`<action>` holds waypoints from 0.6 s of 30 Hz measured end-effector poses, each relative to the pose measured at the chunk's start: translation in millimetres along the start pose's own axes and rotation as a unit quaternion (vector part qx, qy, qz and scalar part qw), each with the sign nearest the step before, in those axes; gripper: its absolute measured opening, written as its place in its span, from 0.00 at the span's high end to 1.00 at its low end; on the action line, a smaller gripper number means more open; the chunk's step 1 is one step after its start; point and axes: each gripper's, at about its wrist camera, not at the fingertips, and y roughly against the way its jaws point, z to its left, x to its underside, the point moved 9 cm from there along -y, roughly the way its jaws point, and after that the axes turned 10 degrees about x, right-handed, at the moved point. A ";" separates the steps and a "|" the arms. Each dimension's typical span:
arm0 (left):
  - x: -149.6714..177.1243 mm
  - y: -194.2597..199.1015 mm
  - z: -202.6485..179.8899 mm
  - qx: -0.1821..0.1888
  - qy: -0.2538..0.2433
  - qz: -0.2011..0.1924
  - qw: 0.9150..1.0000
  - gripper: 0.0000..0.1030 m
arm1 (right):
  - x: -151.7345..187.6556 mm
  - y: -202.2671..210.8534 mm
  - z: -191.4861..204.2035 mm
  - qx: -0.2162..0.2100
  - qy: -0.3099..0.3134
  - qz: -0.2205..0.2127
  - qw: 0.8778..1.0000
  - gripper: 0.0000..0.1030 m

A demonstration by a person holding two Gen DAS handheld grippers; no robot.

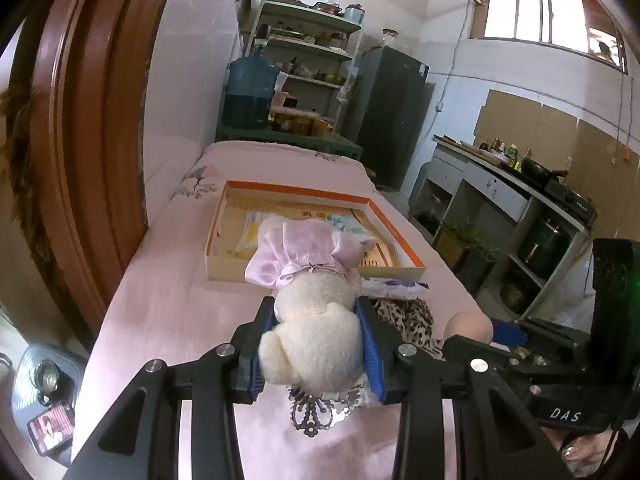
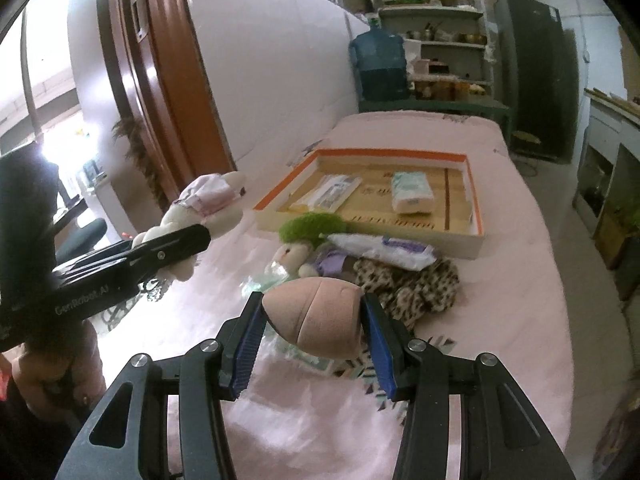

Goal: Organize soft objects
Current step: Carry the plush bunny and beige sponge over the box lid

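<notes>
Blue pads of the left gripper (image 1: pixel 316 344) clamp a cream plush bear (image 1: pixel 316 320) in a pink dress, held above the pink bedspread (image 1: pixel 160 320). The right gripper (image 2: pixel 316 340) is clamped on a peach foam pad (image 2: pixel 316 316) (seamed down the middle). At twelve o'clock beyond both lies the orange-rimmed box (image 2: pixel 400 156); a green-haired doll (image 2: pixel 304 240), white packet (image 2: pixel 380 250) and leopard cloth (image 2: pixel 412 280) sit before it

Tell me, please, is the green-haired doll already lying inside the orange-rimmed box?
No, the green-haired doll lies on the pink bedspread just outside the box.
</notes>
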 end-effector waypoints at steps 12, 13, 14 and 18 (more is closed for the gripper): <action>-24.2 -15.9 -7.6 0.004 -0.023 -0.005 1.000 0.62 | -23.1 0.1 -16.9 0.013 -0.004 -0.021 1.000 0.51; -26.0 -17.6 -8.1 0.004 -0.026 -0.006 1.000 0.62 | -25.3 -0.3 -18.0 0.015 -0.004 -0.022 1.000 0.51; -27.8 -18.8 -9.1 0.004 -0.028 -0.006 1.000 0.62 | -27.3 -0.8 -19.3 0.015 -0.003 -0.024 1.000 0.51; -37.3 -25.4 -13.0 0.008 -0.036 -0.008 0.999 0.62 | -35.7 -2.9 -23.9 0.018 -0.005 -0.030 0.999 0.51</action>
